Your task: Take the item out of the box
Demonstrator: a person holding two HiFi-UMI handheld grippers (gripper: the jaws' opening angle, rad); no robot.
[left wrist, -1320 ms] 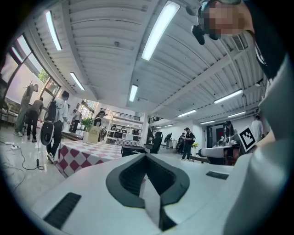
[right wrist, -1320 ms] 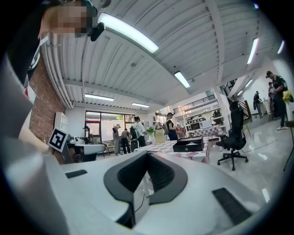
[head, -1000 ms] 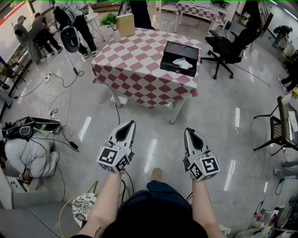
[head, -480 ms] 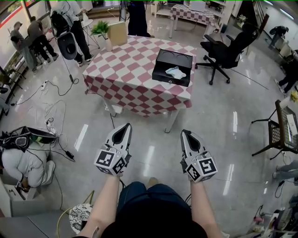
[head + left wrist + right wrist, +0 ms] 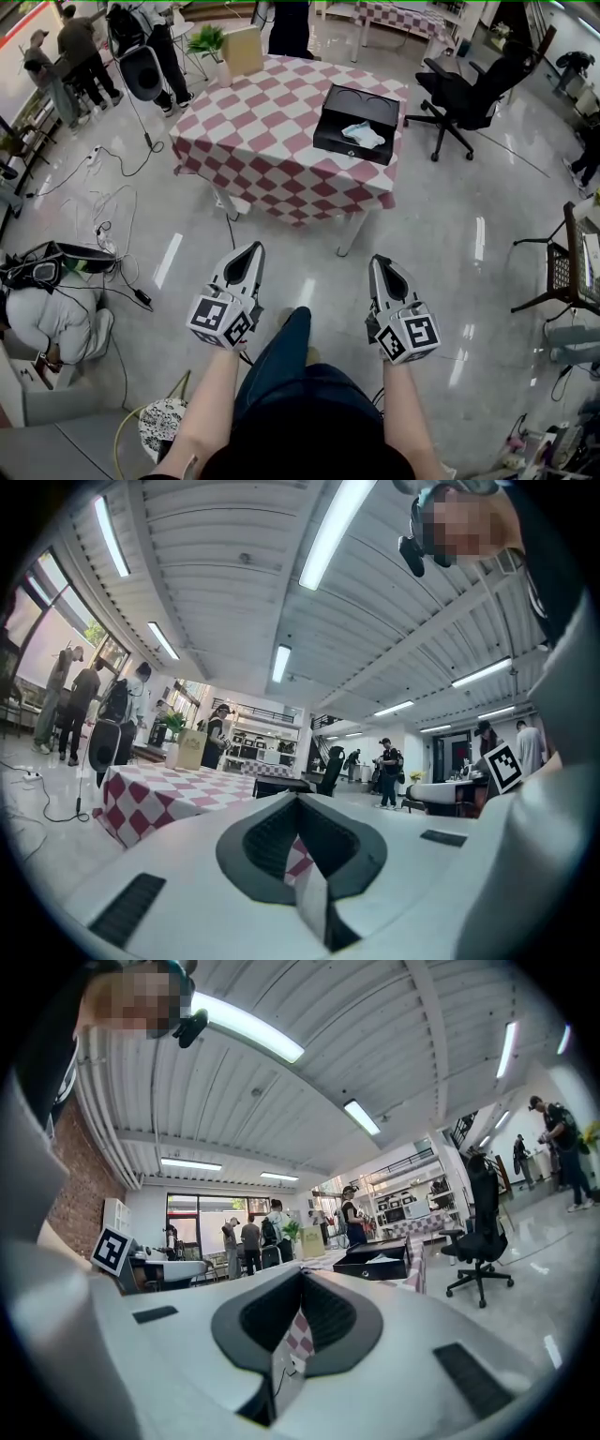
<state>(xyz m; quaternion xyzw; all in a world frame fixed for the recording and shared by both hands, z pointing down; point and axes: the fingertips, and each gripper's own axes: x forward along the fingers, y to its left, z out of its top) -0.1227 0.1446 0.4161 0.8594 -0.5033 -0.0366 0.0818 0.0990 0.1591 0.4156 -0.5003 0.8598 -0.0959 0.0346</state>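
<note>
A black open box (image 5: 355, 122) sits on the right side of a table with a red-and-white checked cloth (image 5: 272, 141), well ahead of me across the floor. A pale crumpled item (image 5: 364, 134) lies inside it. My left gripper (image 5: 253, 247) and right gripper (image 5: 379, 262) are held side by side at waist height, far short of the table, both shut with nothing between their fingers. The right gripper view shows the box (image 5: 373, 1263) and the item (image 5: 384, 1258) beyond its closed tips (image 5: 302, 1275). In the left gripper view the table (image 5: 169, 789) lies past the closed tips (image 5: 300, 799).
A black office chair (image 5: 466, 86) stands right of the table. A tan box (image 5: 243, 49) and a plant (image 5: 208, 39) are at the table's far edge. Cables (image 5: 112, 211) run over the floor at left, near a crouching person (image 5: 52, 319). Several people stand at back left.
The person's leg has swung forward between the two grippers, and the view of the table has shifted slightly. Both grippers keep the same shut pose.
</note>
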